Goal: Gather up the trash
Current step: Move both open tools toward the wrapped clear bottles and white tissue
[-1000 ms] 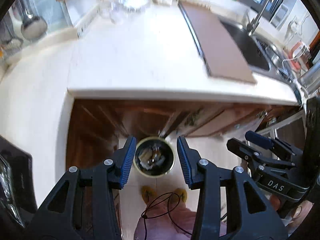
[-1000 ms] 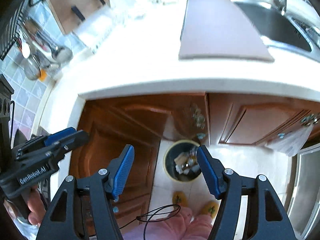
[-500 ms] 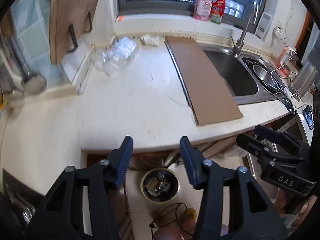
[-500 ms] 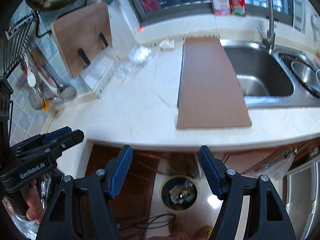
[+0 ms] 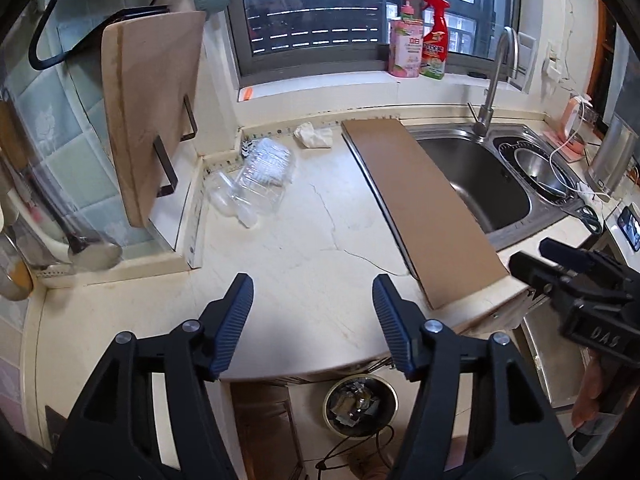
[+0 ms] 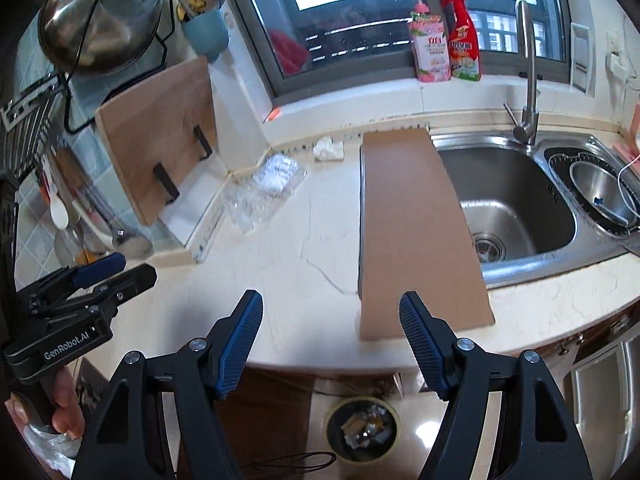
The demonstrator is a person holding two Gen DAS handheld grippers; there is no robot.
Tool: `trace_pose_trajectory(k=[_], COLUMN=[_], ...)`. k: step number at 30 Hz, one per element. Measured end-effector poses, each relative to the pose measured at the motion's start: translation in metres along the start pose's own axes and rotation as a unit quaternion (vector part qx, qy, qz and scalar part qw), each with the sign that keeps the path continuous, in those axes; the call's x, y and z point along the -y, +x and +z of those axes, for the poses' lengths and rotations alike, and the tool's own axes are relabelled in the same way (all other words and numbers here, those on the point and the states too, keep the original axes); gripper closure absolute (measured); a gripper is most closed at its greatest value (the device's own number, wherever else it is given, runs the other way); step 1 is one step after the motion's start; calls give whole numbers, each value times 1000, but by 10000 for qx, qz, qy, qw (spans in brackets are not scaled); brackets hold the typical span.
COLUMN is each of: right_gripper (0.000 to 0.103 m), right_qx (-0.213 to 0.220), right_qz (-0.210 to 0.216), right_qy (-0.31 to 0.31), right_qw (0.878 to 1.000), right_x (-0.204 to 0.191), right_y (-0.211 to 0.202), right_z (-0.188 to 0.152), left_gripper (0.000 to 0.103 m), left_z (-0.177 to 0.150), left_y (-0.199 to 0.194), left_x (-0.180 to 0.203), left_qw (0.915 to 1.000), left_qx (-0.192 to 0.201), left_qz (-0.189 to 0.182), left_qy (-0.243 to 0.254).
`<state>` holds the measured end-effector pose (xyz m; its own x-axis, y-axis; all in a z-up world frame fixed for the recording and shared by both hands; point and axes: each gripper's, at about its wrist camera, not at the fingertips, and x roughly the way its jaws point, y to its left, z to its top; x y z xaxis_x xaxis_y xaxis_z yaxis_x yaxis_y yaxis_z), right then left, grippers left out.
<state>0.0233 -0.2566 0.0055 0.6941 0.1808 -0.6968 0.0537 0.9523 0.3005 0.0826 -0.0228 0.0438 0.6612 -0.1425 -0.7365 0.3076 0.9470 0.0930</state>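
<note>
Lying against the back corner of the countertop [image 5: 304, 240], the clear plastic packaging [image 5: 260, 176] and the crumpled white tissue [image 5: 314, 136] are taken to be the trash left to collect. Both are tucked close to the wall, beside the upright wooden board [image 5: 148, 112], so a long forward reach would likely be called for. A flat brown cardboard sheet [image 5: 420, 208] is laid along the sink [image 5: 480, 176] edge, one end overhanging the counter front; whether it counts as trash cannot be told. The waste bin [image 5: 360, 406] is placed on the floor just below the counter edge, presumably so that items can be dropped straight down, and scraps are already seen inside it.

The left gripper [image 5: 312, 320] is held above the near counter with its jaws spread wide and nothing between them. The right gripper [image 6: 330, 340] is held likewise, parted and empty, near the cardboard's near end.

The packaging is transparent and blurred, so its exact shape and number of pieces cannot be made out. The bin is partly cut off by the gripper bodies in both views.
</note>
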Motion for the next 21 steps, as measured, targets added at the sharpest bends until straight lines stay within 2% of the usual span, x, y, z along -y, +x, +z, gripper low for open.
trace_pose_trajectory(k=[7,10,16,21], right_gripper=[31,30,30,29], right_qx=[97,72,12,-38], right_qz=[11,44,208,459], right_qy=[90,39,-106,-271], right_qw=[9999,10000,9997,9986], right_x=[-5,-7,0,8], right_y=[11,23,67,113], right_z=[40,57,101,150], left_gripper=[43,43,43,43], left_z=[29,36,65,100], left_y=[24,36,72,117], left_x=[-22,-20,-20,-31], left_qw=[9996,9996,9991,9969], left_qx=[-164,-180,-230,-439], left_qz=[-37,53,345,569], left_qy=[-212,-203,-132,-321])
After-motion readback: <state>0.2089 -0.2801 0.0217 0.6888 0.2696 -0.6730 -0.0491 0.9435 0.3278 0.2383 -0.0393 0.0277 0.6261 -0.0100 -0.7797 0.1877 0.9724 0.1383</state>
